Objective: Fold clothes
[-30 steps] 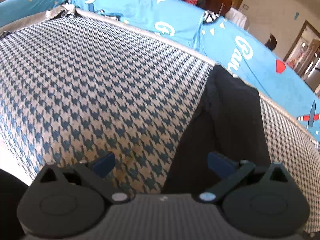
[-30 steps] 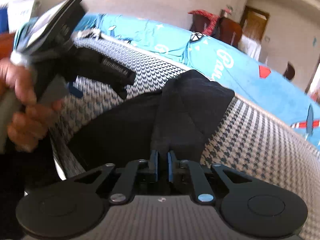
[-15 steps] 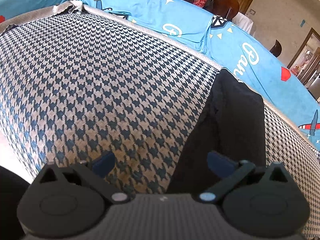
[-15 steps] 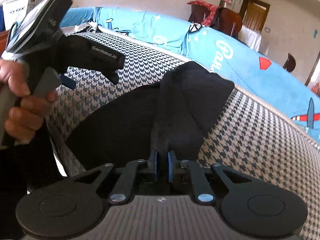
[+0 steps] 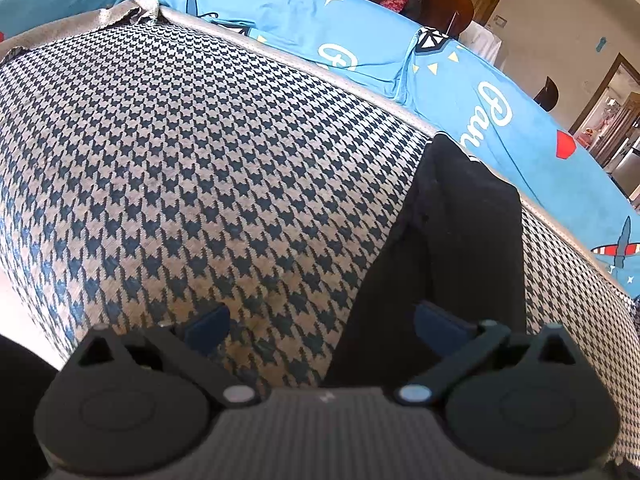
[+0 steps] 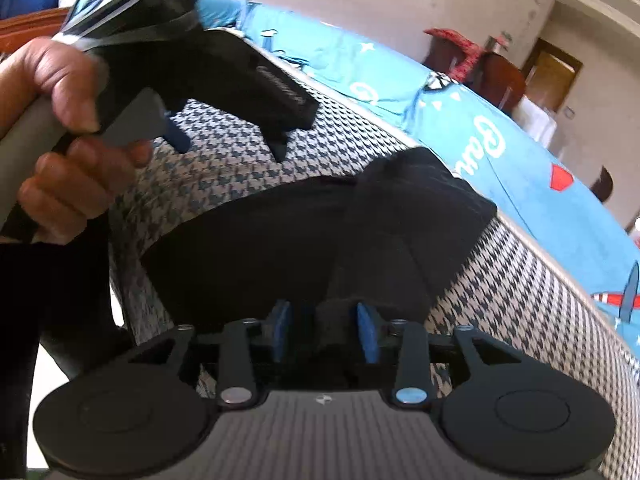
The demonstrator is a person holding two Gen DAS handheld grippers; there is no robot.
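A black garment (image 6: 260,248) lies folded on the houndstooth cushion (image 6: 500,280), one layer lapped over the other. My right gripper (image 6: 323,330) sits at the garment's near edge. Its jaws are opening, and a bunch of the black cloth still lies between the blue pads (image 6: 366,332) without being pinched. In the left wrist view the same garment (image 5: 452,240) runs along the right side. My left gripper (image 5: 322,320) hovers open over the cushion (image 5: 200,160), holding nothing, its right finger above the garment's edge. A hand holds that left gripper (image 6: 230,146) at the upper left of the right wrist view.
A blue printed sheet (image 5: 360,40) covers the surface behind the cushion. Dark wooden chairs (image 5: 440,0) with a red cloth and a doorway (image 5: 612,112) stand far back. A person's dark clothing (image 6: 48,300) fills the lower left. The cushion's near edge drops off beside it.
The right gripper's pads, shut on the black cloth before, have parted. That gripper has rolled and sunk a little toward the garment. The left gripper stays open and in place.
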